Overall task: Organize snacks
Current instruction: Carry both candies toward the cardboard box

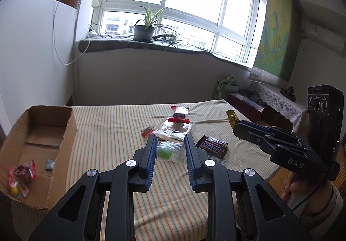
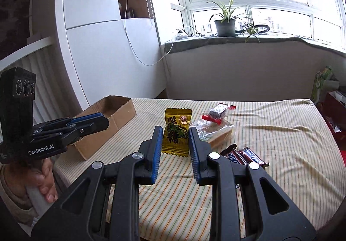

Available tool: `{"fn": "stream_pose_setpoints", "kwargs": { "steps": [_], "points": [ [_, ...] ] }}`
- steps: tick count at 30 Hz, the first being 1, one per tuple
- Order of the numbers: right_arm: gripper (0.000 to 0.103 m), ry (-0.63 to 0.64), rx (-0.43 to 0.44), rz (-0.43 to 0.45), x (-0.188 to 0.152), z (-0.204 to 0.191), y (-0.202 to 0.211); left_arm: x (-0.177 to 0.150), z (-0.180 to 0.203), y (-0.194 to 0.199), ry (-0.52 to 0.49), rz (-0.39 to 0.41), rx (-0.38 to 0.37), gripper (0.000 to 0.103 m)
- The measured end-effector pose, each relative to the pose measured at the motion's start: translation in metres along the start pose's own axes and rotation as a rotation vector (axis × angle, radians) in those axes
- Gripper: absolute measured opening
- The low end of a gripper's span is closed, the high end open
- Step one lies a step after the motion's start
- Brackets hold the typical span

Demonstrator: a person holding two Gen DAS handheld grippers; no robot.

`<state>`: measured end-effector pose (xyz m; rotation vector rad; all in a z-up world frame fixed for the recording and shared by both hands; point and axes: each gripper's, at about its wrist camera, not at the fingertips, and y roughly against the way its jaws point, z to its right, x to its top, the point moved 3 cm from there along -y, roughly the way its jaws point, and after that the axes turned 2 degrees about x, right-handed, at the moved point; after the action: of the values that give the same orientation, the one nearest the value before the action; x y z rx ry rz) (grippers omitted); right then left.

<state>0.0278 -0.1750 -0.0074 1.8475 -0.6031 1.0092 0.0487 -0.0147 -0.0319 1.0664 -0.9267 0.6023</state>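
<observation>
Both your grippers are open and hold nothing. The left gripper [image 1: 169, 143] frames the green jelly cup [image 1: 166, 153], which touches the clear bread bag [image 1: 173, 130]; closing carelessly may catch both. The right gripper [image 2: 175, 140] frames the yellow candy packet [image 2: 176, 131]; its slippery foil may escape before the cardboard box [image 1: 64, 132].

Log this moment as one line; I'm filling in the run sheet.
left gripper: open, aimed at green jelly pack | right gripper: open, aimed at yellow candy packet | cardboard box: some snacks inside
</observation>
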Motion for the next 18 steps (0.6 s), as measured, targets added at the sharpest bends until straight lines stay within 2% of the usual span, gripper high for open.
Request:
{"fn": "stream_pose_setpoints", "kwargs": {
  "steps": [9,14,18],
  "points": [
    [0.025,0.04,0.016,-0.021,0.005,-0.025,-0.011,-0.003,-0.018,0.012,0.04,0.026,0.02,0.024],
    [0.025,0.076,0.061,-0.054,0.008,-0.049,-0.038,-0.009,-0.051,0.02,0.099,0.041,0.058,0.024],
    [0.025,0.12,0.126,-0.081,0.014,-0.081,-0.069,-0.015,-0.088,0.031,0.15,0.053,0.123,0.024]
  ]
}}
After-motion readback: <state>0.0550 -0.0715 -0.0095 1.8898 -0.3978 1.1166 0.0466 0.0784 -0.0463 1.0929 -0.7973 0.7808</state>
